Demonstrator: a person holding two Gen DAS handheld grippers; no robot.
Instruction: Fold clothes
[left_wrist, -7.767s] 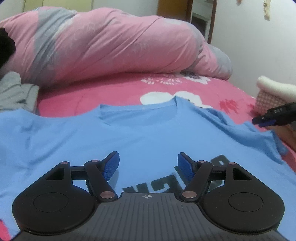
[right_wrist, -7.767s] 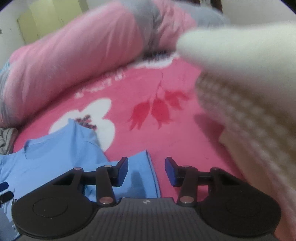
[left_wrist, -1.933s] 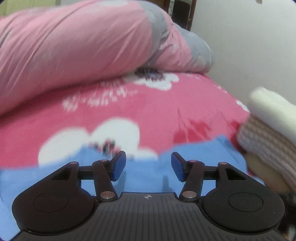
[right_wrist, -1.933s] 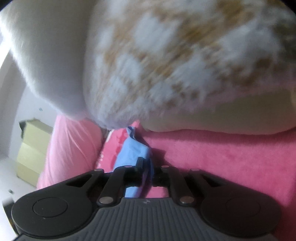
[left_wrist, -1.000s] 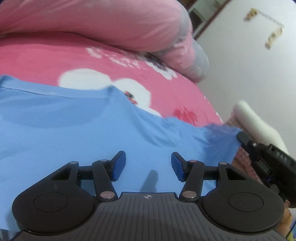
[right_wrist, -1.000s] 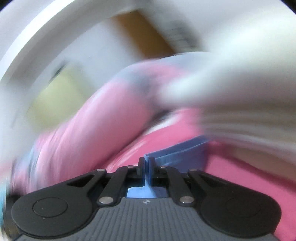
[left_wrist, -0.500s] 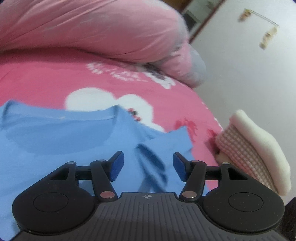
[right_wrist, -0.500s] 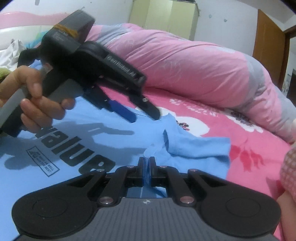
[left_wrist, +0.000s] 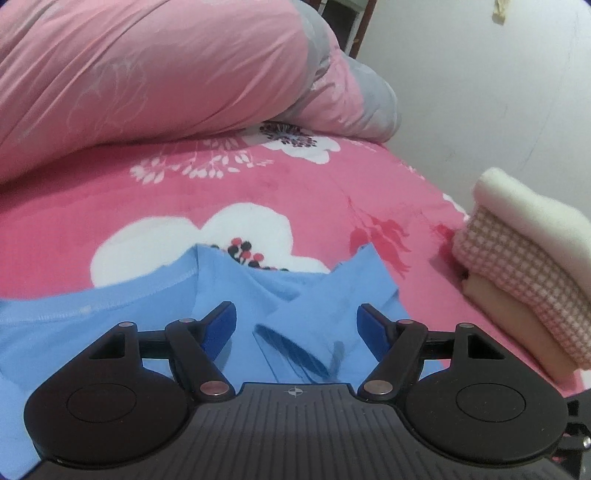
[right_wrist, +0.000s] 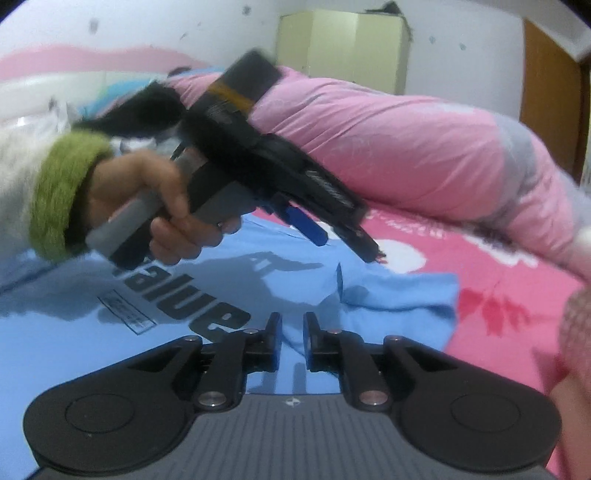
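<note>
Shirt (left_wrist: 110, 325) lies flat, collar probably toward quilt (left_wrist: 147, 74).

Ahead of me I see a bed under a pink floral bedsheet (left_wrist: 303, 192), printed with white blossoms and red leaves. A rolled pink and grey duvet (left_wrist: 155, 74) lies across its far side. At my right, against the white wall (left_wrist: 480, 92), sits a stack of folded laundry (left_wrist: 524, 266): a cream piece on top, a pink checked one beneath, a peach one lowest. From my other camera, a pale yellow wardrobe (right_wrist: 343, 48) stands beyond the duvet, a brown door (right_wrist: 550, 70) beside it.
</note>
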